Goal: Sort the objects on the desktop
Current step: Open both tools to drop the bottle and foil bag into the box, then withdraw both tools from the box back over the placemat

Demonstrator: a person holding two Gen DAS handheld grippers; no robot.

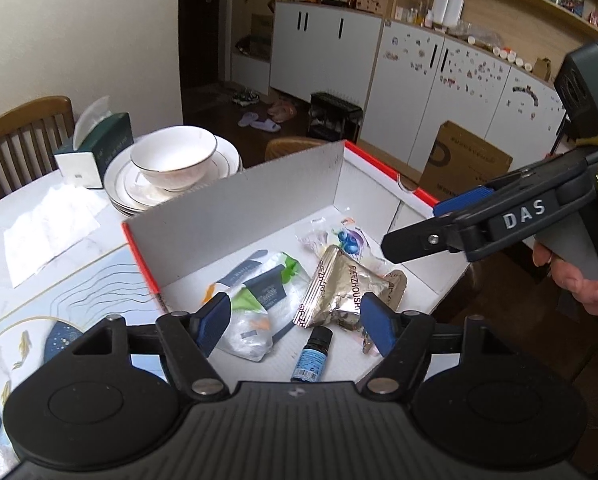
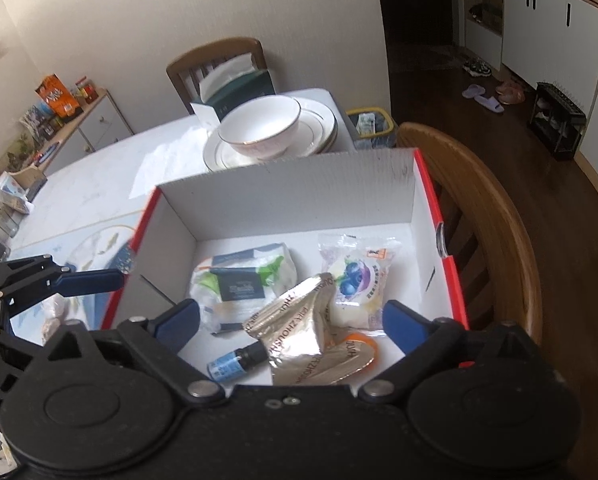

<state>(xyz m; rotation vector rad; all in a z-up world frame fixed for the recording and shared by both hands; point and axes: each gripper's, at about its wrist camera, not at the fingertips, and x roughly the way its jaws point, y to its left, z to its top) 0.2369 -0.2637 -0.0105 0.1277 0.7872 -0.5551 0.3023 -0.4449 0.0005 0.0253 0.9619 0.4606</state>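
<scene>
Both spread and empty, the left hand-held gripper (image 1: 291,320) hangs nearer the small blue bottle (image 1: 313,356) lying inside the box (image 1: 239,196), neck pointing away, than the right hand-held gripper (image 2: 291,320).

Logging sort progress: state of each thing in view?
left gripper: jaws open, empty
right gripper: jaws open, empty
box: open-topped
tissue pack: in box, flat
foil pouch: in box, crumpled
blueberry packet: in box, sealed
blue bottle: in box, lying down, capped
bowl: upright on stacked plates
</scene>
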